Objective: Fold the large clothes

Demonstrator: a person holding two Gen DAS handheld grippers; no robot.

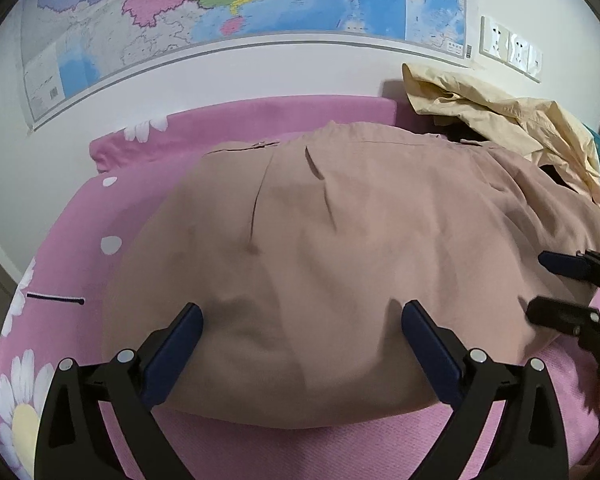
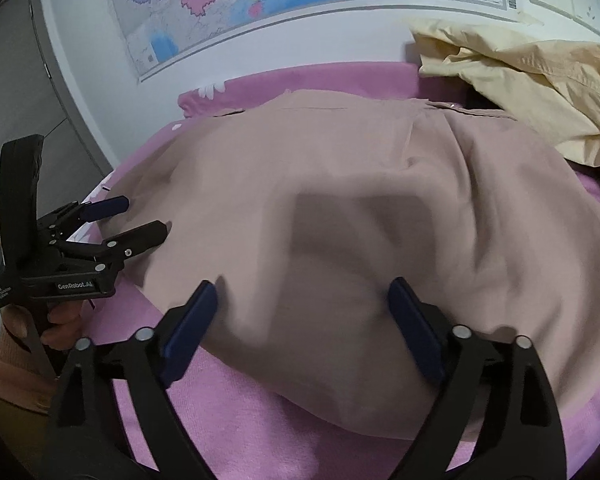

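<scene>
Pink garment [image 1: 340,248] laid flat on pink floral bedcover [image 1: 60,272], near edge rounded and doubled, which suggests a fold already made; waistband or collar edge toward wall. Spread so, likely to give both tools a clear run at the near edge. Cream garment [image 1: 500,120] heaped at far right corner beside it, apparently awaiting its turn. Map [image 1: 260,0] and sockets [image 1: 512,48] on wall behind.

Left gripper [image 1: 302,316] poised over near edge of garment, pitched downward; jaws spread wide, nothing gripped, cloth merely beneath them. Right gripper [image 2: 302,300] likewise pitched downward over near right part; jaws wide apart, nothing between the pads but open air above cloth. Contact of fingertips with fabric not determinable. Both tools side by side, near each other, aimed at wall. Hand [image 2: 60,328] visible on left tool's handle.
</scene>
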